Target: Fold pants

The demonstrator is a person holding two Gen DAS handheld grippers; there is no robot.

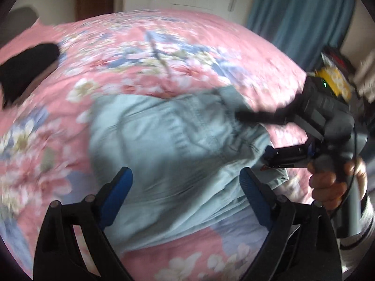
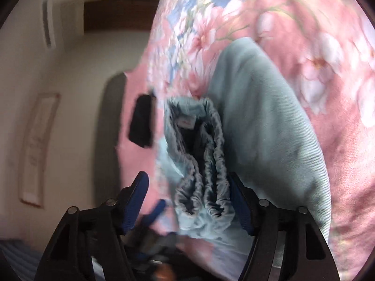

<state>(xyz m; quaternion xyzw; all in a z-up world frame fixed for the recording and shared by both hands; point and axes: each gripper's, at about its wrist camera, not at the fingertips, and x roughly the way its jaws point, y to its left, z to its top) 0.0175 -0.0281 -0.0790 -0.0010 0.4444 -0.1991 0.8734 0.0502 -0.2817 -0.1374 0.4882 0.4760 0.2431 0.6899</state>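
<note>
The bunched pale-blue cotton pants [image 1: 178, 145] are left on the pink floral bedspread [image 1: 140, 53], left claw [image 1: 185, 199] and right claw [image 2: 187, 201] both spread open and empty; flattening is likely needed next.

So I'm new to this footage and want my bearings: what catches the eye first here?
The pale blue pants, lying bunched in the middle of a pink floral bedspread, stand out most. In the right wrist view their gathered waistband sits close ahead, between the open fingers of the right claw. The left claw is open above the fabric, and a black item lies far left on the bed.
</note>
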